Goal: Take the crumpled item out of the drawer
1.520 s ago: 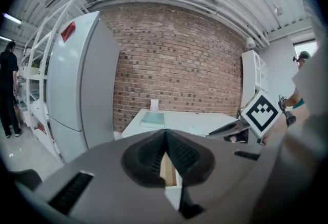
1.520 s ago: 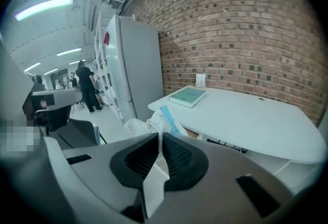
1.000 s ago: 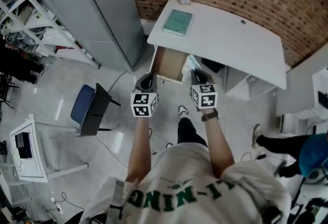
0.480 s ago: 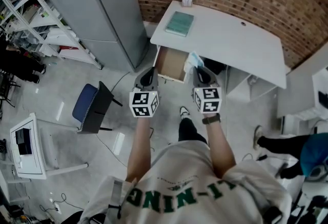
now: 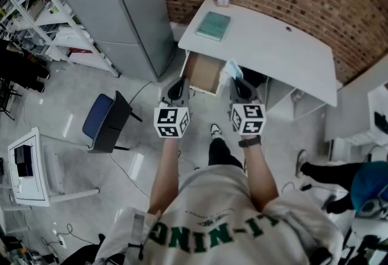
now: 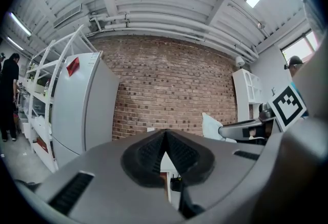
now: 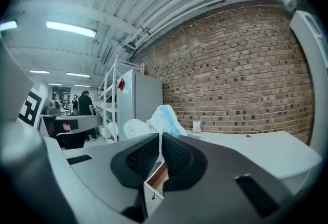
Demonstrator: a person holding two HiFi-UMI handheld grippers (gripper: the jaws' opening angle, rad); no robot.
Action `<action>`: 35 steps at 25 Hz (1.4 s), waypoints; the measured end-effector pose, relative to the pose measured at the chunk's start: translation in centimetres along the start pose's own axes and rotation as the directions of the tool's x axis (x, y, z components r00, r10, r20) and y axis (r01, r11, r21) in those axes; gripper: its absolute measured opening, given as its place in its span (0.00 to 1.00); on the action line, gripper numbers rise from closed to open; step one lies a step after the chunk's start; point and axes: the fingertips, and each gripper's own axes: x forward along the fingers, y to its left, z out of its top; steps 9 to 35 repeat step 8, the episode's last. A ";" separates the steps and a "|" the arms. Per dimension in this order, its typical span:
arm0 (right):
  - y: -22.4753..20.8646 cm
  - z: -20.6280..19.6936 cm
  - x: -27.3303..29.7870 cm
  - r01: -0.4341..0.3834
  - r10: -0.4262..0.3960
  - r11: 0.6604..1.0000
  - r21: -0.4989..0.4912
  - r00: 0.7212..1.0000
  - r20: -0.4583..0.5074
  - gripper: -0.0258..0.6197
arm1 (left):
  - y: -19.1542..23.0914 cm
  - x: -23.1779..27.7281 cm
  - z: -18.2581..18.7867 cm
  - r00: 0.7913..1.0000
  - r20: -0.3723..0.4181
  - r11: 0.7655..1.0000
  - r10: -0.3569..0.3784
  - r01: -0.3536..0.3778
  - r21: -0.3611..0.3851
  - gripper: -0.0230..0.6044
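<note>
Left hand-held gripper point(image 6: 165, 135): jaws pressed together, empty. Right hand-held gripper point(image 7: 160, 141): pinched the crumpled item point(image 7: 164, 118) at its tips, apparently clear of the open drawer point(image 5: 203, 74) just ahead-left. Advice: clamp firmly, withdraw slowly. Right gripper view showed the pinch; head view alone showed the drawer under the table point(image 5: 285, 51).

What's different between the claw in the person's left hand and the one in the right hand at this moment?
The left claw is shut on nothing, while the right claw pinches the crumpled item, which is white and pale blue. In the head view, the left claw sits off the left front corner of the open drawer, and the right claw sits off its right side. Both have closed jaws and point toward the white desk.
</note>
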 end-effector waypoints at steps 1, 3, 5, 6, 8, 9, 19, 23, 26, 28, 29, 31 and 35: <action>-0.1 0.1 0.0 -0.001 0.001 1.000 0.001 1.000 0.002 0.07 | 0.0 0.0 0.0 1.000 0.002 1.000 0.003 -0.003 -0.001 0.03; -0.4 0.2 0.1 -0.001 0.001 1.000 -0.002 1.000 0.004 0.07 | 0.2 0.3 0.1 1.000 0.009 1.000 0.008 -0.008 -0.005 0.03; -0.5 0.0 0.3 -0.002 0.002 1.000 0.003 1.000 0.007 0.07 | 0.5 0.6 -0.2 1.000 0.007 1.000 0.008 -0.008 -0.010 0.03; -0.6 -0.3 0.4 -0.002 0.002 1.000 0.009 1.000 0.009 0.07 | 0.6 0.7 -0.5 1.000 0.001 1.000 0.007 -0.007 -0.011 0.03; -0.7 -0.8 0.6 -0.002 0.002 1.000 0.024 1.000 0.014 0.07 | 0.9 1.1 -1.4 1.000 -0.017 1.000 0.002 -0.002 -0.013 0.03; -0.7 -0.8 0.6 -0.002 0.002 1.000 0.024 1.000 0.014 0.07 | 0.9 1.1 -1.4 1.000 -0.017 1.000 0.002 -0.002 -0.013 0.03; -0.7 -0.8 0.6 -0.002 0.002 1.000 0.024 1.000 0.014 0.07 | 0.9 1.1 -1.4 1.000 -0.017 1.000 0.002 -0.002 -0.013 0.03; -0.7 -0.8 0.6 -0.002 0.002 1.000 0.024 1.000 0.014 0.07 | 0.9 1.1 -1.4 1.000 -0.017 1.000 0.002 -0.002 -0.013 0.03; -0.7 -0.8 0.6 -0.002 0.002 1.000 0.024 1.000 0.014 0.07 | 0.9 1.1 -1.4 1.000 -0.017 1.000 0.002 -0.002 -0.013 0.03; -0.7 -0.8 0.6 -0.002 0.002 1.000 0.024 1.000 0.014 0.07 | 0.9 1.1 -1.4 1.000 -0.017 1.000 0.002 -0.002 -0.013 0.03; -0.7 -0.8 0.6 -0.002 0.002 1.000 0.024 1.000 0.014 0.07 | 0.9 1.1 -1.4 1.000 -0.017 1.000 0.002 -0.002 -0.013 0.03; -0.7 -0.8 0.6 -0.002 0.002 1.000 0.024 1.000 0.014 0.07 | 0.9 1.1 -1.4 1.000 -0.017 1.000 0.002 -0.002 -0.013 0.03; -0.7 -0.8 0.6 -0.002 0.002 1.000 0.024 1.000 0.014 0.07 | 0.9 1.1 -1.4 1.000 -0.017 1.000 0.002 -0.002 -0.013 0.03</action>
